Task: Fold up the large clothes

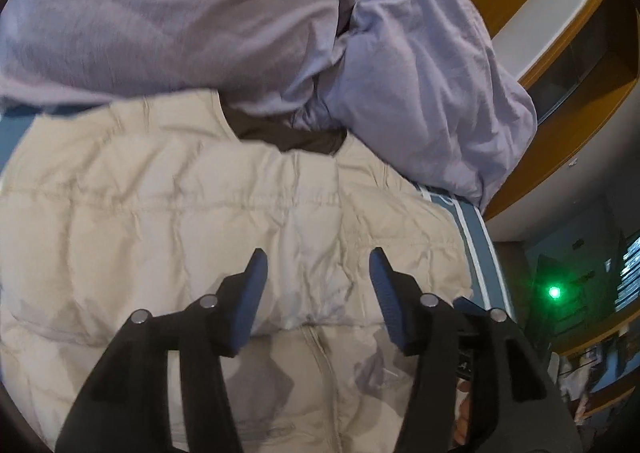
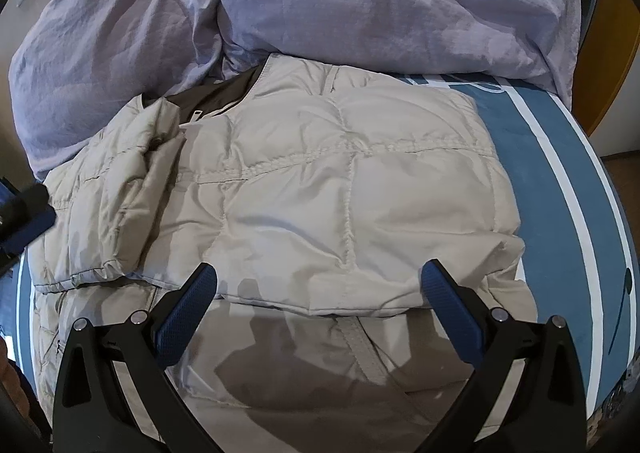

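Left wrist view: close above the beige quilted jacket, angled down and forward between the left gripper fingers, toward the lilac duvet and wooden wall shelving at right; right wrist view: slightly higher, steeper, over the right gripper, facing the same duvet; shared: jacket, duvet, blue bedsheet; left gripper visible at that view's left edge.

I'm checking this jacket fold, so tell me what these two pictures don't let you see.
- Beige quilted jacket: its near hem is cut off by the frame and the right gripper, right wrist view.
- Its dark lining: mostly under the lilac duvet, left wrist view.
- Left gripper: blurred at the right wrist view's edge.
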A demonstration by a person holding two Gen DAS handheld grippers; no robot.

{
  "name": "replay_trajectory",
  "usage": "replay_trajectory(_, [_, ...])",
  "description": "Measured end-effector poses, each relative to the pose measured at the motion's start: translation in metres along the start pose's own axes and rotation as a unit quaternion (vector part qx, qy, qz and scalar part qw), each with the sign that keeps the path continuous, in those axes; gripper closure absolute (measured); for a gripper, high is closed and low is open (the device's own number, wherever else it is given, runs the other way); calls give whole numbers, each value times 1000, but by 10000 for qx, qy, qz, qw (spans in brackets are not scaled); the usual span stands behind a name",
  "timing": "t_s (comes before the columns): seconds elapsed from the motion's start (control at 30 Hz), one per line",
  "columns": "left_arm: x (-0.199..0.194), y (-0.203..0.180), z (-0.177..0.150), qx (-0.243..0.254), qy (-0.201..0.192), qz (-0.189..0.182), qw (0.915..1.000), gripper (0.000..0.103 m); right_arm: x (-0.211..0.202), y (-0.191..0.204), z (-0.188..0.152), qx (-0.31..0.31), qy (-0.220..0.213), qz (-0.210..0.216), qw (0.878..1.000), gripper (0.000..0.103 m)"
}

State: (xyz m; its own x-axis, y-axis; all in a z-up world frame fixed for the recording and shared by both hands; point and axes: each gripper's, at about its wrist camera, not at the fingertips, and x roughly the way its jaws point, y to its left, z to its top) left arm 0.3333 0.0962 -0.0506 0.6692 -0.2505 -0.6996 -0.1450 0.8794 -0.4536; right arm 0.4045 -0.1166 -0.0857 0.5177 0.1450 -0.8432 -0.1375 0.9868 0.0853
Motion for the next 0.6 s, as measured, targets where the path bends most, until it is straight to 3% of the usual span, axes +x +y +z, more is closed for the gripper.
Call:
replay_trajectory(0.2, [12,10,7,87,-65,734,9972,49,-2,-4,-2,38,-24,8,10000,1])
replay_trajectory(0.33, [34,13,-2,301,161,1142,9929,49,-4,-7,-5,49,-36,-21,10000,1])
replay_trajectory(0.43, [62,19,-15,326,649,1279,9891,49,-6,-10,-8,58,-30,-54,10000,1])
replay_trajectory(0.6, [68,28,-21,206,661,1316,9889,46,-10,-18,-14,116,-23,-92,9999,1])
